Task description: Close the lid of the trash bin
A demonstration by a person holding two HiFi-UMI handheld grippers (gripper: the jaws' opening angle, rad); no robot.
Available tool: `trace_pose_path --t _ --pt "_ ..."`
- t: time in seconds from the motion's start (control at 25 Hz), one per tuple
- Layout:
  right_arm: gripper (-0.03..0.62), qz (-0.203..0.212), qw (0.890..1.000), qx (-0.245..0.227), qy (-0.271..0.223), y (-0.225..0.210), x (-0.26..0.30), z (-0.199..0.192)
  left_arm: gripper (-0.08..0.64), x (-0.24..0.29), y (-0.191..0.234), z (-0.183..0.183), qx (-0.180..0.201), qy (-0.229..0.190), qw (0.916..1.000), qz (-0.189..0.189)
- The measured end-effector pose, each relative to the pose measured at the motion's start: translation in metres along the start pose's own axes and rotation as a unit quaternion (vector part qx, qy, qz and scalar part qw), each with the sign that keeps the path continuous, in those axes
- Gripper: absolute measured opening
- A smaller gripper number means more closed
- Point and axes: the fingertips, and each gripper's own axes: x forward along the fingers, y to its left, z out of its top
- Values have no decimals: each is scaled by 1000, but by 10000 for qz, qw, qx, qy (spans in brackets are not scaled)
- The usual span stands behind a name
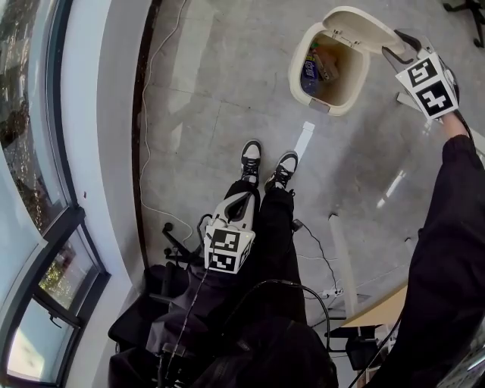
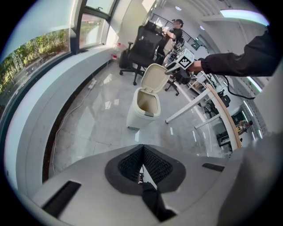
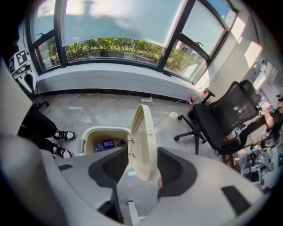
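Observation:
The cream trash bin [image 1: 297,72] stands on the grey floor with its lid [image 1: 356,23] swung up and open. My right gripper [image 1: 398,47] is at the lid's upper edge. In the right gripper view the upright lid [image 3: 143,141] sits between the two spread pads of my right gripper [image 3: 141,165], with a gap on its right side. The bin [image 3: 90,134] holds a blue packet [image 3: 108,143]. My left gripper [image 1: 244,198] hangs near my legs, far from the bin, with its pads meeting at the tip [image 2: 142,152]. The left gripper view shows the bin [image 2: 141,112] and lid [image 2: 154,78] from afar.
My shoes [image 1: 265,163] stand just short of the bin. A black office chair [image 3: 225,114] is beyond it. Desks [image 2: 212,106] run along the right. A cable [image 1: 151,114] lies by the window wall. Another person [image 2: 174,28] is far back.

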Motion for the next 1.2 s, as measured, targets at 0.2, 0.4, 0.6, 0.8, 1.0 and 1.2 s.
trace_pose_path --t 0.2,0.4,0.6,0.8,1.0,1.2 --pt "198 235 9996 -125 -25 24 -8 1 2 0 -4 -3 23 -20 10000 -52" --pt "199 537 9982 -255 -84 67 -12 -2 2 0 -6 -5 31 -38 10000 -66" --pt "201 860 9959 -291 -48 109 -10 -8 2 -1 -8 -10 29 -59 9999 -83" --pt "201 1105 9936 -215 13 145 -2 -13 2 -2 -7 -19 -2 -80 9999 -77" --pt "199 1271 9917 -173 67 169 11 -17 2 -2 -5 -27 -23 -43 10000 -72" --pt "200 1545 9878 -136 152 195 25 -23 2 -1 1 -35 -40 0 10000 -66"
